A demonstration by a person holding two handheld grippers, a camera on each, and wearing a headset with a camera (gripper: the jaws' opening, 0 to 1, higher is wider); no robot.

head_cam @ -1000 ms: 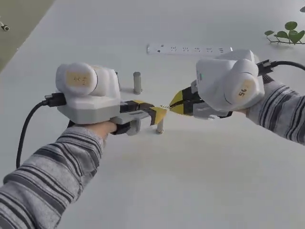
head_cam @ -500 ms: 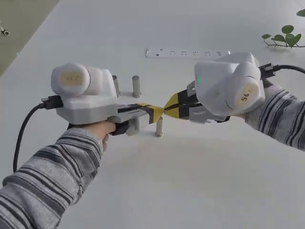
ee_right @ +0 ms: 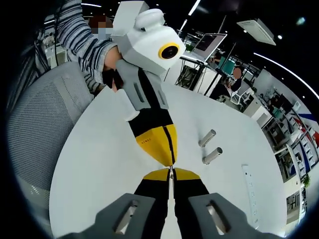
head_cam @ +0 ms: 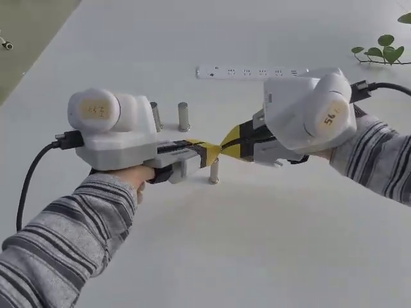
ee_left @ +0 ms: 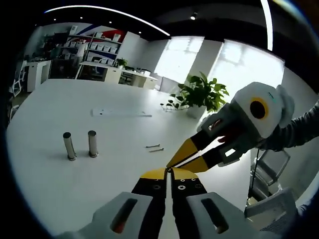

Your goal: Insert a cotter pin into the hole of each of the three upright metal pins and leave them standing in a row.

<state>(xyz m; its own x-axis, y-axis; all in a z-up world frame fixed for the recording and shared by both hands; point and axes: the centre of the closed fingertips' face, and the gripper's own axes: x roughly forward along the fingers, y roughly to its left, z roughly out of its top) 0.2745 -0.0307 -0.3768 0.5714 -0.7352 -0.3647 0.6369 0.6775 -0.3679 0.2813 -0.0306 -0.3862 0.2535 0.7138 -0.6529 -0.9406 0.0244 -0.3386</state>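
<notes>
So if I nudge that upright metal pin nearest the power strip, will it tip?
Probably: the metal pin is tall and slim on a small base. Once down, its round body would likely roll on the smooth table.

Bright, sharp, soft shadows, fisheye-warped edges

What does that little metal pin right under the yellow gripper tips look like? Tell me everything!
The metal pin is a short, shiny, silvery round post. It stands upright on the white table, nearer the person than two more pins. The closed tips of the left gripper and right gripper meet just above it and cover its top, so I cannot tell whether they touch it.
</notes>
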